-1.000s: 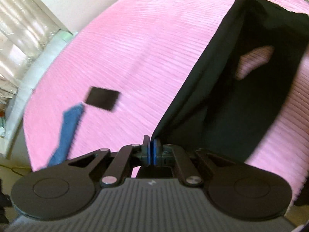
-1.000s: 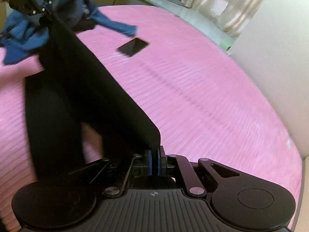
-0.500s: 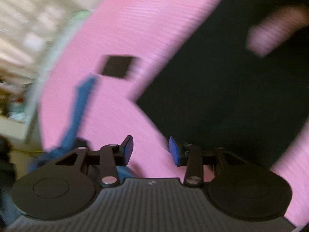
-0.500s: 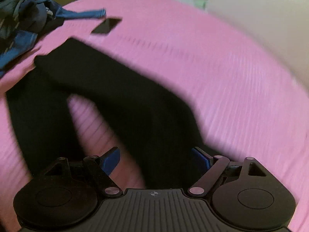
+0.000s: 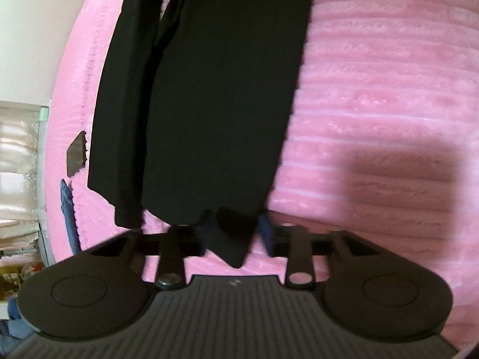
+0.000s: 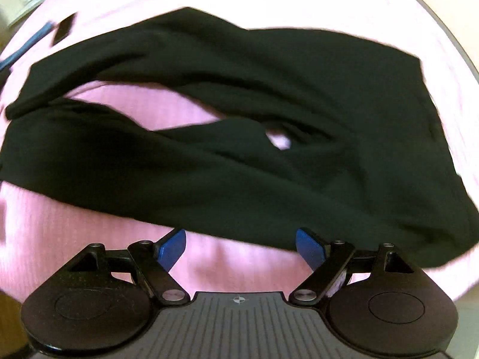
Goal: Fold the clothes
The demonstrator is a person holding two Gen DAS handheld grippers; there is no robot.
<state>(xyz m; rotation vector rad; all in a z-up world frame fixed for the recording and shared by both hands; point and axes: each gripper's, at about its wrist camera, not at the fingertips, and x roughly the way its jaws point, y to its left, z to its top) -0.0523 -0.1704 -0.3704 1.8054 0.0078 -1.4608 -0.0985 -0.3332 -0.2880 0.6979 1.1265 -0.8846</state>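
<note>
Pretty early in the fold imo. The black garment (image 6: pixel 239 155) is laid out on the pink bedspread (image 5: pixel 389 95) but not squared up, so basically all the actual folding is left. It looks like pants or leggings w/ two long legs: in the right wrist view they're splayed apart w/ pink showing between, fabric rumpled and wavy, matte black, soft and floppy.

Right gripper (image 6: pixel 241 248) has its blue pads spread wide, holding nothing, sitting just short of the near edge of the cloth. Left gripper (image 5: pixel 235 234) is parted too, w/ a corner of the garment lying between the pads, not pinched afaict.

A phone (image 5: pixel 76 154) and some blue clothing (image 5: pixel 67 209) sit off to the side.
</note>
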